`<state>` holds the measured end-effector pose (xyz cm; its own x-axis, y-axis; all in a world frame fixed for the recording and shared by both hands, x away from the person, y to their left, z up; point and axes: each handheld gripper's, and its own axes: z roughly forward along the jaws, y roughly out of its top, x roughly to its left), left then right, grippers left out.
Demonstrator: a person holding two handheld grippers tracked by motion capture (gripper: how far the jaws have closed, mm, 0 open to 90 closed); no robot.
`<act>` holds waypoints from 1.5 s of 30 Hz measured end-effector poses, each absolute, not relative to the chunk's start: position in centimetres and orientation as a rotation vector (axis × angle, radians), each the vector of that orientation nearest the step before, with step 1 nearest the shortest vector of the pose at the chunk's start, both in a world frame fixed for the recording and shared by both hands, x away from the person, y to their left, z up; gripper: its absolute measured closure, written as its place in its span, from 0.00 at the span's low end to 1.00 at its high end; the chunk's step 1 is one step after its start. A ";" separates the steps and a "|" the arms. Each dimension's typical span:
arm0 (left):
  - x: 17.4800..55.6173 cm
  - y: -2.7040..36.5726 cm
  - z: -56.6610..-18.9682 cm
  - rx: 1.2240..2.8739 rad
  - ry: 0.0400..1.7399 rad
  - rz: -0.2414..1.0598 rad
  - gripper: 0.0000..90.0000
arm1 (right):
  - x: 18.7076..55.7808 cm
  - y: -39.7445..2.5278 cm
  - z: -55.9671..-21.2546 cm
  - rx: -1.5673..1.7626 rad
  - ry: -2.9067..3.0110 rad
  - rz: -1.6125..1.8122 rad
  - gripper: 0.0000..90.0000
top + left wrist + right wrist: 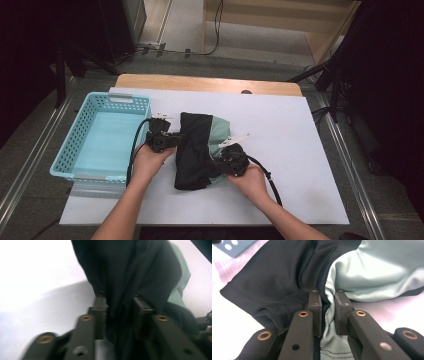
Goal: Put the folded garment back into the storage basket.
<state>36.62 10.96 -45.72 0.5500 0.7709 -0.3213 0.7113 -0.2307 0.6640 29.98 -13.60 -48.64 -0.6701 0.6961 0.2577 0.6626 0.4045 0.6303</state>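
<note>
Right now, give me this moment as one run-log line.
left tongs: shut on garment | right tongs: shut on garment | garment: bunched on white sheet | basket: left of garment

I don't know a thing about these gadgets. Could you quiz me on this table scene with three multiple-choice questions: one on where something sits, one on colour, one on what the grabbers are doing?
1. Where is the basket relative to the garment?
A. To its left
B. To its right
C. On top of it

2. What colours is the garment?
A. Red and white
B. Black and pale green
C. All yellow

3. What is the right gripper doing?
A. Hanging open above the table
C. Resting in the basket
B. Pinching the cloth

Answers: 1 A, the high view shows the basket at the table's left edge, beside the garment. 2 B, black cloth with a pale green panel shows in all views. 3 B, its jaws are closed on a fold; the left gripper also has cloth between its jaws.
</note>
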 end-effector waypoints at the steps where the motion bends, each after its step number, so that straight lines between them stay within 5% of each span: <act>1: 36.7 11.1 -45.6 1.970 1.191 0.099 0.64 | 30.0 -13.5 -48.8 1.254 2.595 1.128 0.85; 4: 36.7 11.4 -45.4 1.939 1.149 0.106 0.43 | 30.1 -13.5 -49.0 1.275 2.587 1.127 0.85; 14: 35.9 11.3 -44.7 1.962 1.081 0.068 0.21 | 30.2 -13.3 -49.6 1.279 2.602 1.109 0.81; 23: 36.0 11.3 -45.2 1.980 1.092 0.104 0.03 | 30.0 -13.7 -49.0 1.242 2.616 1.152 0.55; 28: 36.0 11.1 -45.4 1.995 1.085 0.099 0.00 | 29.7 -14.3 -48.4 1.167 2.610 1.179 0.41; 45: 36.1 11.0 -46.0 1.999 1.064 0.073 0.00 | 29.1 -18.0 -47.0 1.064 2.607 1.277 0.29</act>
